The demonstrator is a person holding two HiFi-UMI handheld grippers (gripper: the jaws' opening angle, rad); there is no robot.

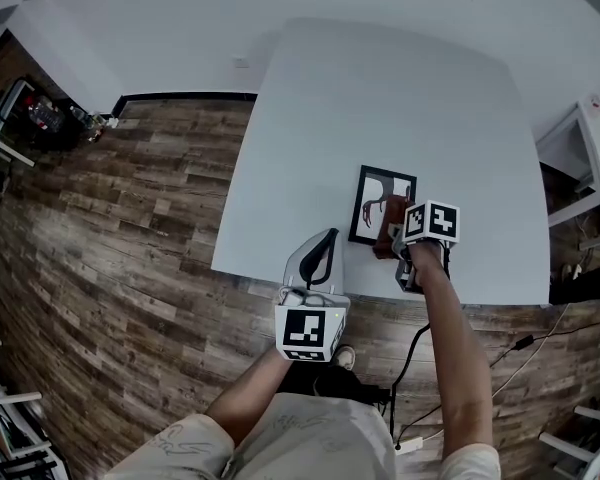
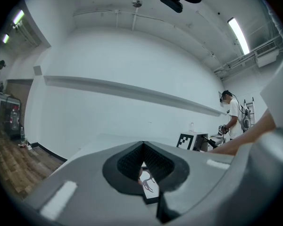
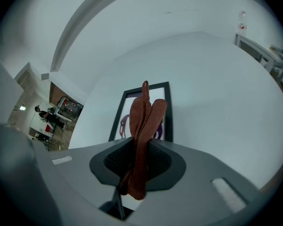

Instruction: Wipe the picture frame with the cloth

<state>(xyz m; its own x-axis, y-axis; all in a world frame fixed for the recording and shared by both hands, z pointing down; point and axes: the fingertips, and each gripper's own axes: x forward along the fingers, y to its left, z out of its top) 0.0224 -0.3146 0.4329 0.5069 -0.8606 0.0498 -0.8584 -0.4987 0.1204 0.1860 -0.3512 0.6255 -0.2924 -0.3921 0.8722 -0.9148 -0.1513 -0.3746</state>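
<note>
Head view: picture frame (image 1: pixel 382 204) lies flat near the table's (image 1: pixel 400 88) near edge, toward the right corner. The right gripper (image 1: pixel 400 240) is beside it, the left gripper (image 1: pixel 328 240) at the near edge.
Left gripper view: jaws together, empty as far as I can tell.
Right gripper view: jaws clamped on the rust cloth (image 3: pixel 142 126), above the frame.
Risk: nothing's pinning the frame, so a wipe could skate it off that near edge.

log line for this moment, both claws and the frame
left claw shut, empty | right claw shut on cloth | cloth at near right corner of picture frame | frame flat on table
</note>
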